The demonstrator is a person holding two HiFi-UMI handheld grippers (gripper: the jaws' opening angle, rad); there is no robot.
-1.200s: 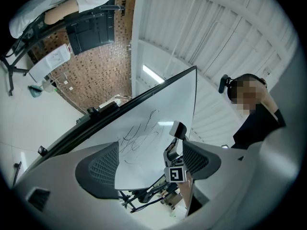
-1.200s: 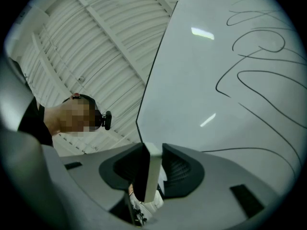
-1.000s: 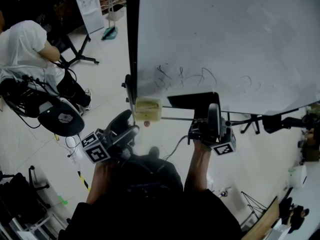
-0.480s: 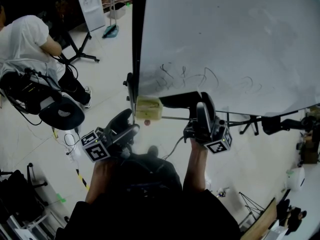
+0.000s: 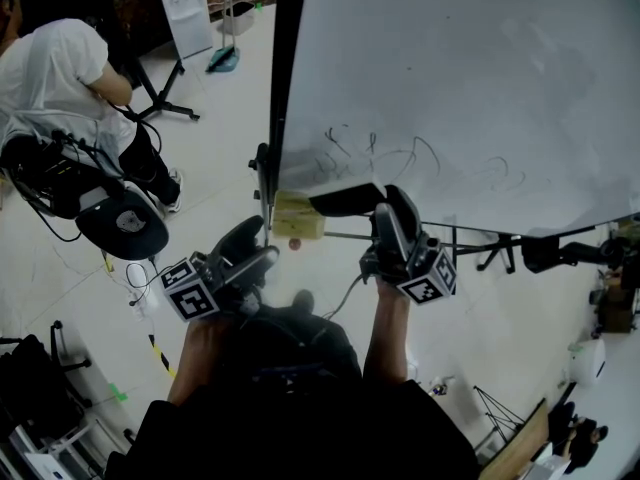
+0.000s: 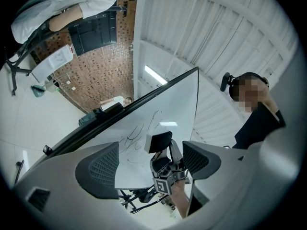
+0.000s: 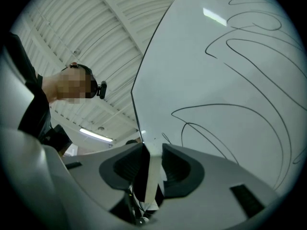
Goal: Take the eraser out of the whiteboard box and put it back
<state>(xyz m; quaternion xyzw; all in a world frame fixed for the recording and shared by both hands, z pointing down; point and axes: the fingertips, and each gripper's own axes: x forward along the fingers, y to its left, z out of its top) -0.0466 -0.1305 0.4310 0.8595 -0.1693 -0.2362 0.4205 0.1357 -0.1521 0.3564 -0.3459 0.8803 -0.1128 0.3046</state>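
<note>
- While the right tool (image 5: 385,206) points up at the whiteboard (image 5: 470,78), its jaws are clamped on the black eraser (image 5: 345,200), whose white face shows edge-on between the pads.
- The eraser sticks out leftward from the tool's tips along the board's lower edge, just right of the yellowish box (image 5: 298,218) and outside it.
- The left tool (image 5: 252,246) hangs below the box, jaws apart, nothing between them.

We read bright, even overhead light. Long white ceiling tube lamp (image 6: 154,74) glows; its glare streaks large glossy white whiteboard (image 7: 225,80) near top. We find both gripper views fisheye-bent, black at corners, near foreground soft. Head view fairly clear, dark along bottom.
</note>
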